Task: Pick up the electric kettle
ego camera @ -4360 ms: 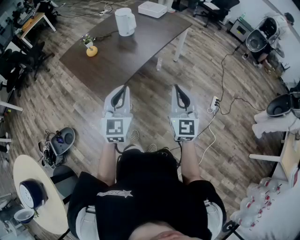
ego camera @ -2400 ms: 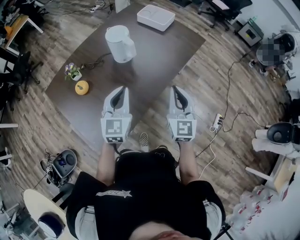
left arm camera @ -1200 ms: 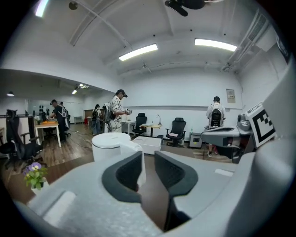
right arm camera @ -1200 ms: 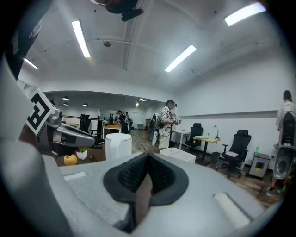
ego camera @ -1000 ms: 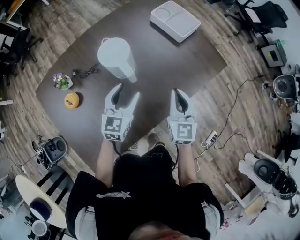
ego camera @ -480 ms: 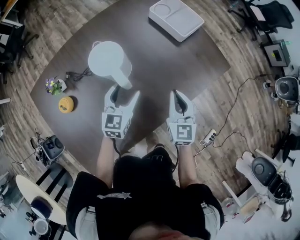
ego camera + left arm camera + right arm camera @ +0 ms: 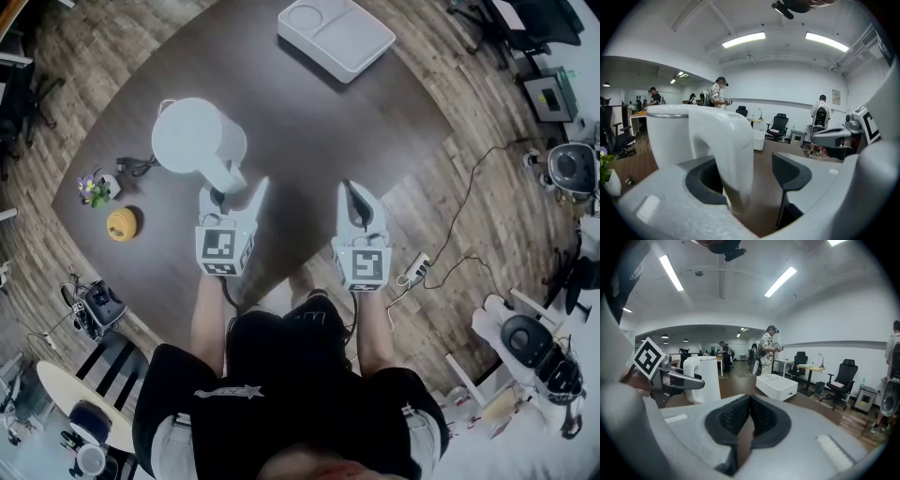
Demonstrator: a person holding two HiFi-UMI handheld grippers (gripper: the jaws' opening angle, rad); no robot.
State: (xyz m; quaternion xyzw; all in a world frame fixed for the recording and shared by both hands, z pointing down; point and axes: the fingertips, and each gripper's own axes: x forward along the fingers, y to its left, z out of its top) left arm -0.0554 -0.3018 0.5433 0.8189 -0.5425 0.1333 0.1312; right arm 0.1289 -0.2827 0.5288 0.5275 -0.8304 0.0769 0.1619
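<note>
The white electric kettle stands on the dark table, its handle turned toward me. My left gripper is open; its jaws have just been opening, and now stand wide on either side of the handle. In the left gripper view the handle lies close to the left pad, with a clear gap to the right pad. My right gripper is shut and empty, hovering over the table's near edge to the right of the kettle. The right gripper view shows the kettle at left beyond the closed pads.
A white tray sits at the table's far side. Left of the kettle lie a dark cord, a small flower pot and an orange object. A power strip and cables lie on the floor at right.
Both grippers have moved forward and lower toward the kettle. The left jaws have spread wider and now straddle the handle. The right gripper stays shut.
</note>
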